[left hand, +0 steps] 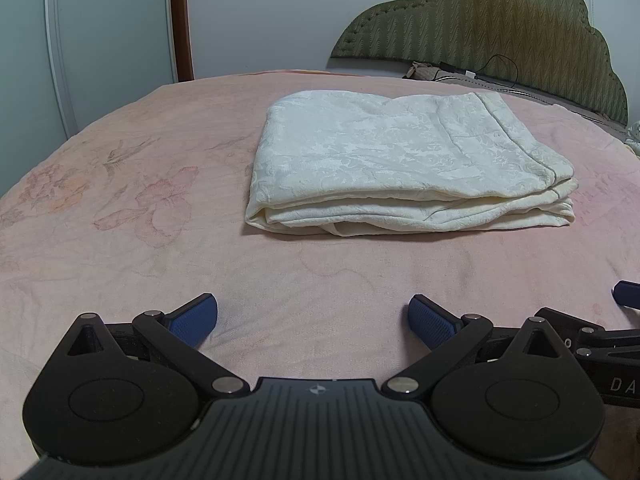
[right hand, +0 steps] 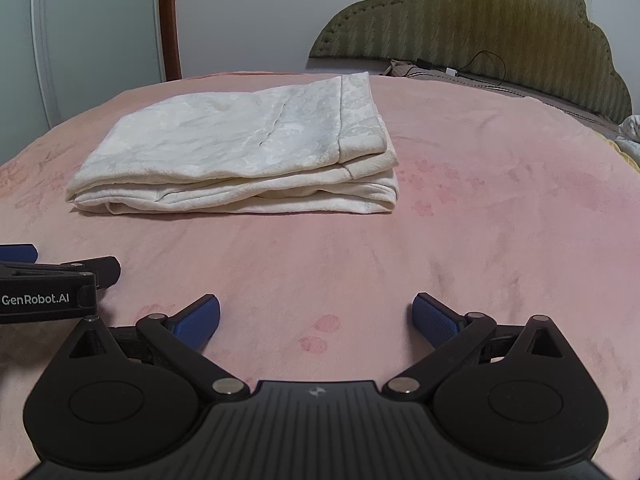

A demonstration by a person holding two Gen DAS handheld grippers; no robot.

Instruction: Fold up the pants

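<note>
The cream-white pants lie folded in a flat stack of layers on the pink bedspread, in the middle of the left wrist view. They also show in the right wrist view, up and to the left. My left gripper is open and empty, low over the bedspread, well short of the pants. My right gripper is open and empty, also short of the pants and to their right. The left gripper's body shows at the left edge of the right wrist view.
A green padded headboard stands at the back right, with a black cable and small items at its foot. A white wardrobe door and a brown door frame stand at the back left.
</note>
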